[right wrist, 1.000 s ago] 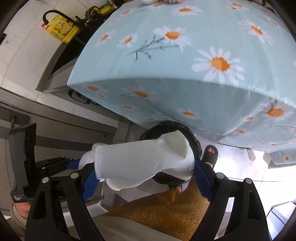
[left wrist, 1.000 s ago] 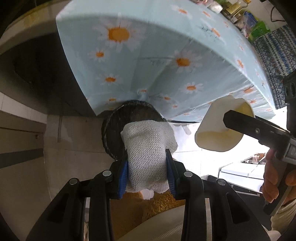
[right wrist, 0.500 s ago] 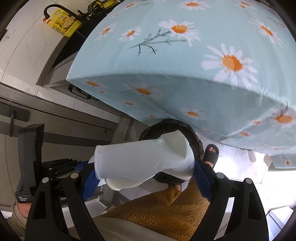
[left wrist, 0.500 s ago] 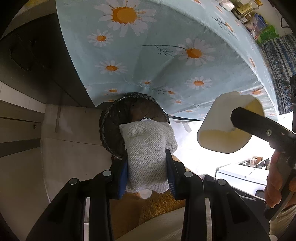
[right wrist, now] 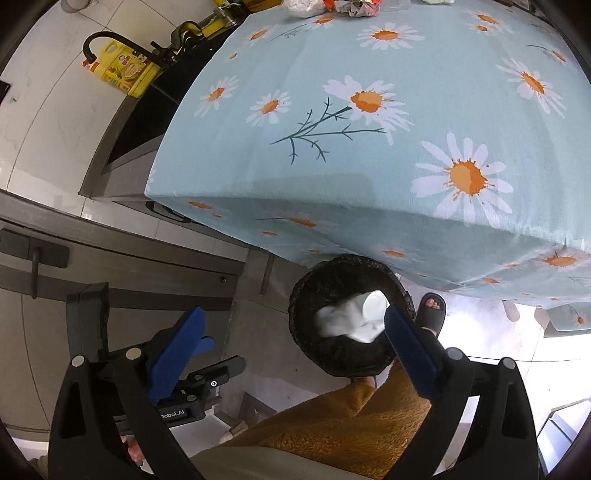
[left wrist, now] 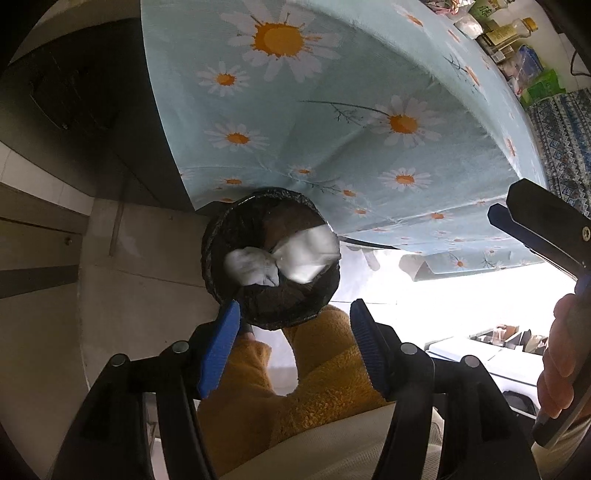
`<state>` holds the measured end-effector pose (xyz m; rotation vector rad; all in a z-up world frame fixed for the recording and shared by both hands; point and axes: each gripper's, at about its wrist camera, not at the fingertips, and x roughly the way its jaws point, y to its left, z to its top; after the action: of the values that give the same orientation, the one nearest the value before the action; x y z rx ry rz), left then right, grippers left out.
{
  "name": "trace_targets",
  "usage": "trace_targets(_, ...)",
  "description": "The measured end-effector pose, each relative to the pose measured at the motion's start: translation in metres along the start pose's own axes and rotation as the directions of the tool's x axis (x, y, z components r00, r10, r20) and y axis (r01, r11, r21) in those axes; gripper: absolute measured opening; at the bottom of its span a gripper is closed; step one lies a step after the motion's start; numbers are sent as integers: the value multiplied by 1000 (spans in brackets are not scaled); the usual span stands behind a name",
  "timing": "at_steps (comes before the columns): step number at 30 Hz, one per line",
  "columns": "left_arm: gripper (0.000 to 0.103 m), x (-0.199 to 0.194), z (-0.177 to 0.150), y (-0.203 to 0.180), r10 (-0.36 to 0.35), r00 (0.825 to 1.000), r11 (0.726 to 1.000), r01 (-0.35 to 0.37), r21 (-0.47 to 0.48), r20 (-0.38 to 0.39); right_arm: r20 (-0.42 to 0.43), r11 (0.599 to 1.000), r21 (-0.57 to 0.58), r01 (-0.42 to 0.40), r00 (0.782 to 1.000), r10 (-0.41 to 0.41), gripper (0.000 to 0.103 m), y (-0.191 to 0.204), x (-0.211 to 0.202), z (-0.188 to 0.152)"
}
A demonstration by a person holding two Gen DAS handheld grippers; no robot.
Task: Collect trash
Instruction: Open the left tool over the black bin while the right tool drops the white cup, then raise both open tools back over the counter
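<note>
A black-lined round bin [left wrist: 271, 258] [right wrist: 349, 314] stands on the floor by the corner of the daisy tablecloth table. Blurred inside it are a crumpled white mesh wad [left wrist: 251, 266] [right wrist: 334, 319] and a white paper cup [left wrist: 308, 256] [right wrist: 373, 306], both free of any grip. My left gripper [left wrist: 295, 325] hangs above the bin's near rim, its jaws opening with nothing between them. My right gripper [right wrist: 291, 328] is wide and still opening, also empty, above the bin's left side; one of its fingers [left wrist: 535, 229] shows at the right of the left wrist view.
The table [right wrist: 369, 129] with the blue daisy cloth overhangs the bin; crumpled wrappers [right wrist: 351, 5] lie at its far edge. A person's orange-clad legs [left wrist: 295, 387] and a sandalled foot [right wrist: 430, 312] stand beside the bin. Grey cabinets [right wrist: 110, 266] run on the left.
Both grippers have let go: the mesh wad left the left jaws and the paper cup left the right jaws, and both now sit down in the bin.
</note>
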<state>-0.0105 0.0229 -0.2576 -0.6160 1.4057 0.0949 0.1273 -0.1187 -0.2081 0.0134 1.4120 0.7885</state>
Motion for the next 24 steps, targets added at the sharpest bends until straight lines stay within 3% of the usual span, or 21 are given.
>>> trace_targets(13, 60, -40, 6, -4, -23, 995, 999, 21, 26, 101, 72, 999, -17, 44, 997, -42, 97, 9, -30, -4)
trace_targets(24, 60, -93, 25, -27, -58, 974, 988, 24, 152, 220, 209, 997, 7, 78, 975, -78, 97, 9, -75, -10)
